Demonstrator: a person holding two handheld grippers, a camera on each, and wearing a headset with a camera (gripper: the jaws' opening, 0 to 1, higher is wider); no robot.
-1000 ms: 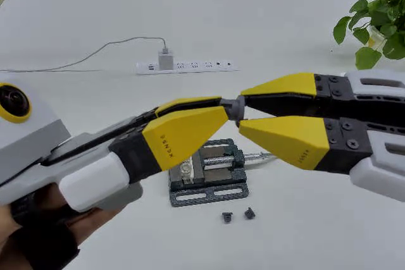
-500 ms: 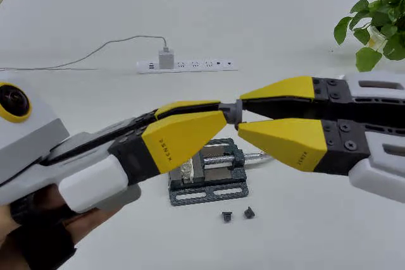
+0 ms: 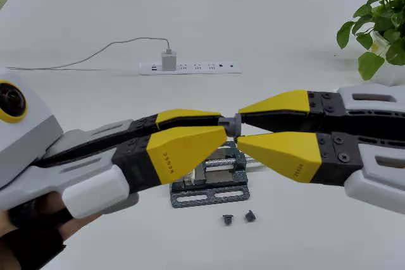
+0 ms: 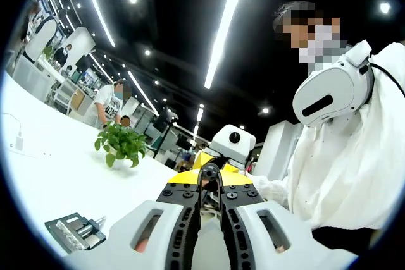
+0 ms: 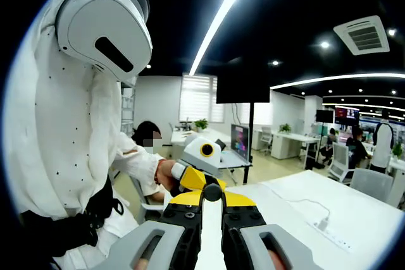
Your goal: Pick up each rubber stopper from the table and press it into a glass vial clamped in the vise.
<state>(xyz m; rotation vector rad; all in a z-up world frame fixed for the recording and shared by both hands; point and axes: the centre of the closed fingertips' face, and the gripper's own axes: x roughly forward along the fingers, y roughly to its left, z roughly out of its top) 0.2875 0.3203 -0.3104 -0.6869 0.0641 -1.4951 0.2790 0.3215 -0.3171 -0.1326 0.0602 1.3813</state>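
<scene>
A grey rubber stopper [image 3: 231, 123] hangs in the air between my two grippers, which meet tip to tip above the vise [image 3: 212, 189]. My left gripper [image 3: 223, 126] comes in from the left and my right gripper [image 3: 239, 126] from the right. Both sets of jaws are closed on the stopper [image 4: 209, 171] from opposite ends, as the stopper [image 5: 212, 191] also sits between the right gripper's tips. The left gripper's yellow jaw hides much of the vise and its clamped vial. Two more dark stoppers [image 3: 227, 219] [image 3: 250, 215] lie on the table just in front of the vise.
A white power strip [image 3: 190, 67] with a charger and cable lies at the back of the white table [image 3: 95, 23]. A potted plant [image 3: 380, 23] stands at the far right. A person in white wearing a headset [image 4: 329, 99] is behind the grippers.
The grippers stay tip to tip on the stopper. They sit slightly lower in the picture and the view has shifted a little.
</scene>
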